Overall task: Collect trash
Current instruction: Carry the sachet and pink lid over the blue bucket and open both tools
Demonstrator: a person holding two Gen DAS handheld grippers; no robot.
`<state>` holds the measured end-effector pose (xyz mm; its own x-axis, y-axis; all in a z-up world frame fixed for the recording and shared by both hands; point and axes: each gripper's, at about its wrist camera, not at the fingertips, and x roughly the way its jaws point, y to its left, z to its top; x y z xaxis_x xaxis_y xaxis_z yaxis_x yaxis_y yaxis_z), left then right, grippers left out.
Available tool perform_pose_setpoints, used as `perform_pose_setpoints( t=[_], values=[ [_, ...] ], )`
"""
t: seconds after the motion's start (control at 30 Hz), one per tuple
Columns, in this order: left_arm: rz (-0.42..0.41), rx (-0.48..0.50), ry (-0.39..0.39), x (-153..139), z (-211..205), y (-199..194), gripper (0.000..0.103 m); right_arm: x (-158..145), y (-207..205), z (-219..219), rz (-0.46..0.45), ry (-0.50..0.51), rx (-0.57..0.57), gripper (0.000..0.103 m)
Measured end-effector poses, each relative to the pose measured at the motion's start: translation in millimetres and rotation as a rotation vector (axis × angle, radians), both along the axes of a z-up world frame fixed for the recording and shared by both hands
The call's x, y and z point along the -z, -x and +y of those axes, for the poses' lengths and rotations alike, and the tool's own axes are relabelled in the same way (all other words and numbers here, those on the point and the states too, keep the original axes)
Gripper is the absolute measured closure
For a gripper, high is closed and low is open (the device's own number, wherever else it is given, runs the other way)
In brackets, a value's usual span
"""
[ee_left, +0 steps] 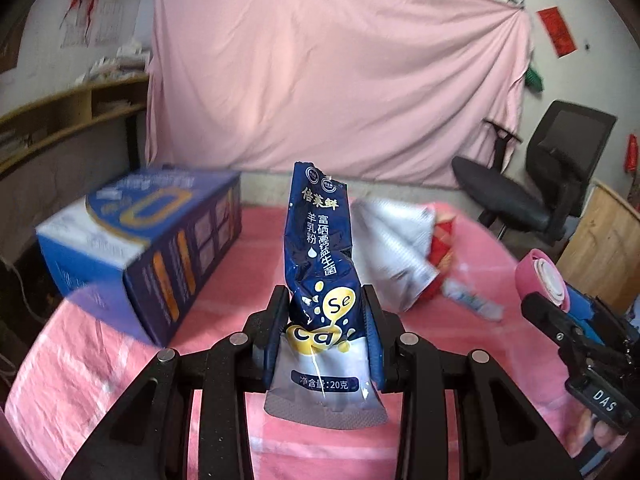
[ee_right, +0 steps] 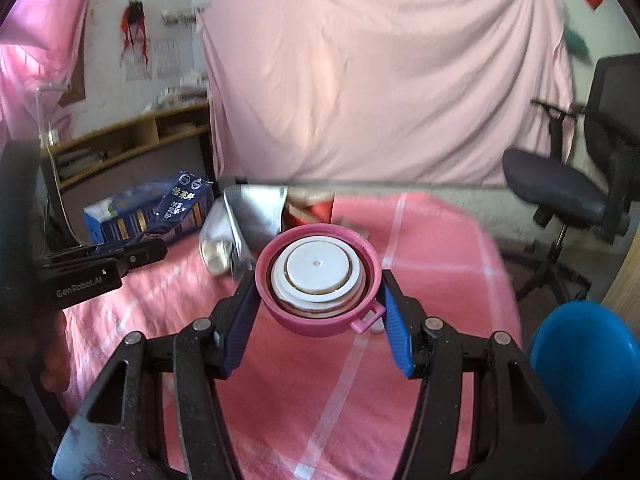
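My left gripper (ee_left: 326, 320) is shut on a dark blue milk powder sachet (ee_left: 320, 264), held upright above the pink table; it also shows in the right wrist view (ee_right: 176, 204). My right gripper (ee_right: 320, 308) is shut on a pink lid with a white insert (ee_right: 318, 280), held above the table; the lid also shows in the left wrist view (ee_left: 542, 278). A silver and red snack bag (ee_left: 404, 252) and a small clear bottle (ee_left: 472, 300) lie on the table beyond.
A blue carton (ee_left: 148, 248) lies at the table's left. A blue bin (ee_right: 588, 380) stands low at the right. A black office chair (ee_left: 540, 184) stands at the right. A pink sheet hangs behind.
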<state>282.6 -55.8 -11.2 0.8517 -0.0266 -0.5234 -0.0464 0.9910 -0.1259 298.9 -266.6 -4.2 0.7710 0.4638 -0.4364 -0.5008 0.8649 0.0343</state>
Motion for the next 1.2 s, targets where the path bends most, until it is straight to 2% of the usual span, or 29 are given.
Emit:
perform_pose_setpoints(
  t=[0.17, 0.33, 0.53, 0.73, 0.87, 1.2],
  values=[
    [-0.149, 0.061, -0.024, -32.7, -22.8, 14.3, 0.072, -23.3, 21.6, -17.7, -0.161, -0.073, 0.038, 0.020],
    [-0.264, 0.130, -0.040, -56.6, -49.1, 26.5, 0.072, -46.1, 43.9, -47.4, -0.309, -0.149, 0.128, 0.020],
    [-0.355, 0.241, -0.047, -82.8, -88.8, 28.0, 0.072, -63.1, 60.3, -88.2, -0.409, -0.177, 0.273, 0.020],
    [-0.383, 0.371, -0.042, -91.7, -146.1, 19.5, 0.072, -64.3, 66.9, -128.6, -0.414, -0.166, 0.437, 0.020],
    [-0.369, 0.461, -0.030, -89.9, -188.2, 10.8, 0.072, -61.9, 71.9, -158.7, -0.387, -0.173, 0.542, 0.020],
    [-0.277, 0.603, -0.035, -72.0, -271.5, -8.9, 0.072, -35.4, 70.8, -228.5, -0.188, -0.231, 0.751, 0.020]
  ],
)
